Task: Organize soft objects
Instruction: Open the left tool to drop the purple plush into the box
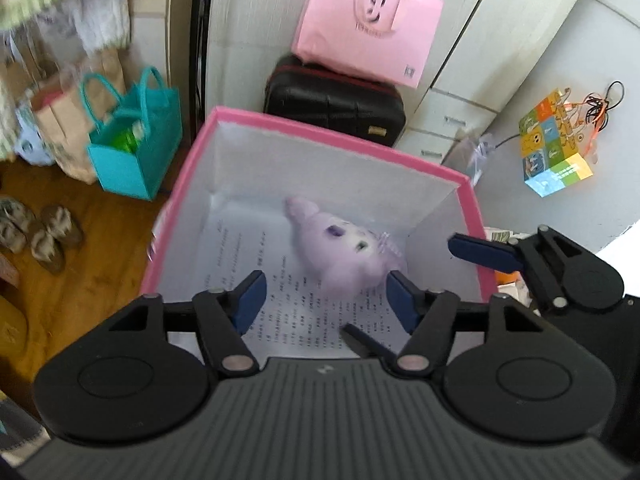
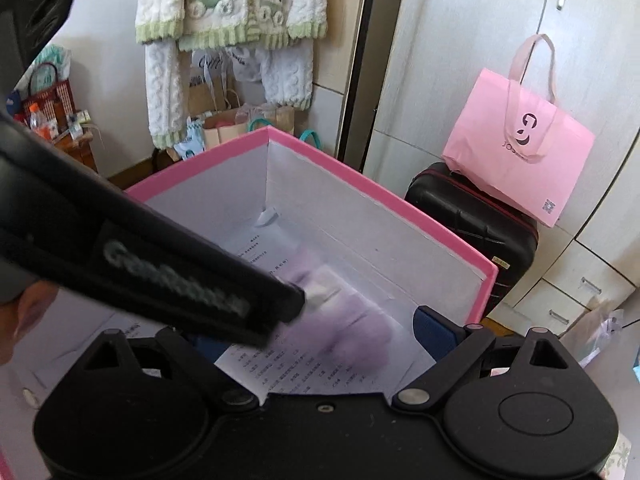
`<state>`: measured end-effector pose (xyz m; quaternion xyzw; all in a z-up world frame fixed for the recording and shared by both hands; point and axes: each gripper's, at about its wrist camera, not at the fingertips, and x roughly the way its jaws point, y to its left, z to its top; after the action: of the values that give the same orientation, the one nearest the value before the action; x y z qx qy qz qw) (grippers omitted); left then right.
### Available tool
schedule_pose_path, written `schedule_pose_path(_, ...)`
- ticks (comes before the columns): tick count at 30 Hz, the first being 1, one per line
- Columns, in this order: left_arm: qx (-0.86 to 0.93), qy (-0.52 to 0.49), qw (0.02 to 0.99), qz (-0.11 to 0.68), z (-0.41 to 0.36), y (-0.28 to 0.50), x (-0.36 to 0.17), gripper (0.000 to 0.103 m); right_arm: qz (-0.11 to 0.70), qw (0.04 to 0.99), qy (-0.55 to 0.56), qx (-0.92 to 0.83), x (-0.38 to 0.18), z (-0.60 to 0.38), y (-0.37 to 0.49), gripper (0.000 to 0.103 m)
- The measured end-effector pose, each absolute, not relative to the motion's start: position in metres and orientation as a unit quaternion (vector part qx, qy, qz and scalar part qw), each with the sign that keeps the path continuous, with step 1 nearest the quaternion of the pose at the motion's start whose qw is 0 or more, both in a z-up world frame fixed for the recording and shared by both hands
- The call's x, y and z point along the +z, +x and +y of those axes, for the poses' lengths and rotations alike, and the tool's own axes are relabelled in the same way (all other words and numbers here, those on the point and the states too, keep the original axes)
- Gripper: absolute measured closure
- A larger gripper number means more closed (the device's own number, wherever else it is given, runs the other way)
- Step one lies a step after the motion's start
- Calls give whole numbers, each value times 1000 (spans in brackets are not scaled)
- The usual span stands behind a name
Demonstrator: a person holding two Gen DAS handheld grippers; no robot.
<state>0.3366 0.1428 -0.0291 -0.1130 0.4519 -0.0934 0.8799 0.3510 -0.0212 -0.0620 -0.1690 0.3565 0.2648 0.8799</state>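
- Purple plush toy (image 1: 344,250) lies inside the pink-rimmed box (image 1: 320,128), on the printed paper sheet (image 1: 288,312) lining its floor, nearer the right wall.
- Left gripper (image 1: 326,300): fingers spread, blue pads clear of the toy; toy sits just ahead, between the tips, blurred.
- Right gripper (image 2: 320,336): left finger hidden behind the other tool, so can't tell its state; one blue pad (image 2: 434,330) sits just beside the toy, contact unclear.

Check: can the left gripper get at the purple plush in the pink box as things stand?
Probably yes. The left gripper stands open over the pink box, with the purple plush just ahead of its fingertips and nothing between them.
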Motion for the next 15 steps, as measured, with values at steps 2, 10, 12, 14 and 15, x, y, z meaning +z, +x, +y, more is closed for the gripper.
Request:
schedule_pose_path(2, -102, -106, 888, 436, 144, 324, -19, 35, 353, 883, -151, 270, -56, -29, 344, 6)
schedule_pose_path(10, -124, -51, 909, 395, 137, 260, 24, 35, 336, 892, -103, 285, -27, -69, 303, 6)
schedule_pose_path(12, -130, -39, 912, 387, 131, 243, 33, 35, 331, 894, -95, 288, -18, -79, 290, 6)
schedule_pose_path(14, -136, -28, 914, 381, 124, 226, 42, 35, 324, 895, -87, 295, -10, -92, 279, 7)
schedule_pose_path(15, -143, -22, 915, 377, 119, 216, 46, 35, 323, 895, -83, 298, -5, -99, 275, 7)
